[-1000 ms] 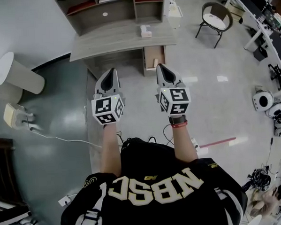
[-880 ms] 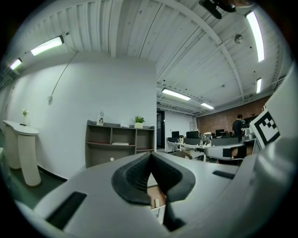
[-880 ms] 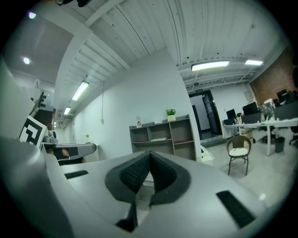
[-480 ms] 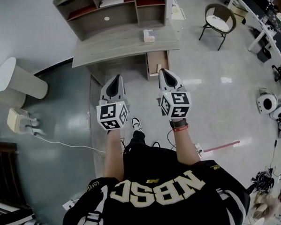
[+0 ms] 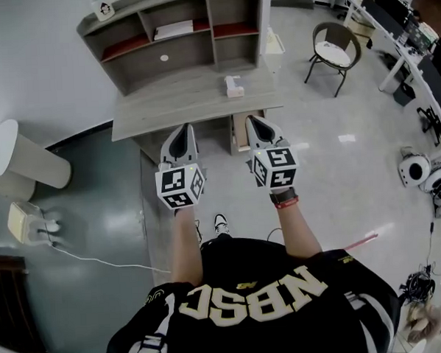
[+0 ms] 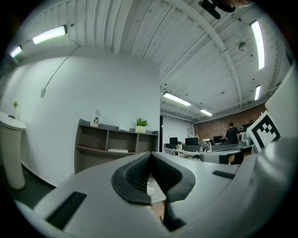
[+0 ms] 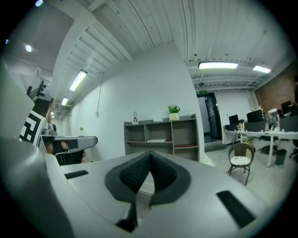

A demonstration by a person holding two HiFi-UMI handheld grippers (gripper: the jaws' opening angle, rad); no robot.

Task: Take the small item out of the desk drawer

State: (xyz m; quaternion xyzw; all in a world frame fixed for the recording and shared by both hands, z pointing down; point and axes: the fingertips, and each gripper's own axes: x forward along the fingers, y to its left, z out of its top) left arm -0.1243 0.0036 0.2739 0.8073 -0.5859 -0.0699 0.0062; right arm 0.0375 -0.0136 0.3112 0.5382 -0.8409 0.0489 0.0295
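Note:
A grey desk (image 5: 187, 100) stands ahead with a shelf unit (image 5: 176, 34) behind it. Under the desktop's right part a wooden drawer (image 5: 239, 133) stands pulled out; its inside is mostly hidden by my right gripper, and I cannot make out the small item. Both grippers are held side by side in the air, just short of the desk's front edge. My left gripper (image 5: 183, 129) is shut and empty, its pads meeting at the tip (image 6: 150, 154). My right gripper (image 5: 253, 119) is also shut with nothing in it, beside the drawer.
A small white box (image 5: 234, 86) lies on the desktop. A chair (image 5: 333, 46) stands at the right, a white round pedestal (image 5: 17, 157) at the left, a cable (image 5: 99, 258) on the floor. Work desks with monitors (image 5: 412, 29) line the far right.
The person has stepped toward the desk, and both grippers now reach nearly to its front edge. Both stay shut and empty.

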